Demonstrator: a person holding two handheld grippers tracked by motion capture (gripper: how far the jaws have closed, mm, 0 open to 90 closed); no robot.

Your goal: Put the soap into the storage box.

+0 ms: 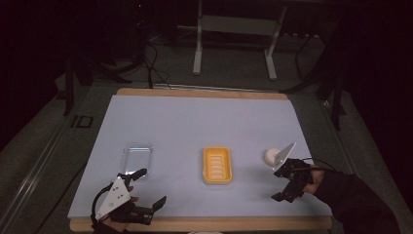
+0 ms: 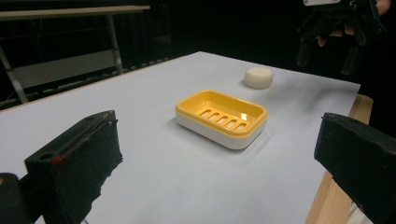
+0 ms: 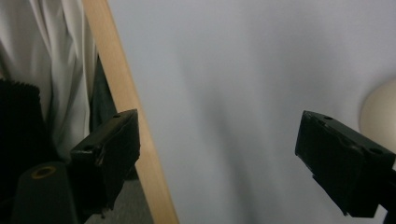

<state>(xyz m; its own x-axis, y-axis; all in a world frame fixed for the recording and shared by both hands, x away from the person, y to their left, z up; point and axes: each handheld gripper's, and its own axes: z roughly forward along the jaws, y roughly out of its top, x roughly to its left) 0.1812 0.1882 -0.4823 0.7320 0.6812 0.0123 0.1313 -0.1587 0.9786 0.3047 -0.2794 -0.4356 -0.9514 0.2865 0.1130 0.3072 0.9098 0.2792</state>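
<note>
The table [image 1: 195, 122] carried a yellow soap dish [image 1: 217, 165] at centre, slotted tray up, apparently to receive the round soap bar [image 1: 270, 156] lying to its right. A clear lid [image 1: 137, 158] lay left. The right gripper [image 1: 286, 183] hovered just beside the bar, jaws wide, empty. The left gripper [image 1: 146, 190] waited near the front edge, equally open, holding nothing.

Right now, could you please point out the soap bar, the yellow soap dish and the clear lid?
soap bar [image 2: 258, 77], left gripper view, its rounded top.
yellow soap dish [image 1: 217, 165], high view, its slotted floor.
clear lid [image 1: 137, 158], high view, its flat middle.
</note>
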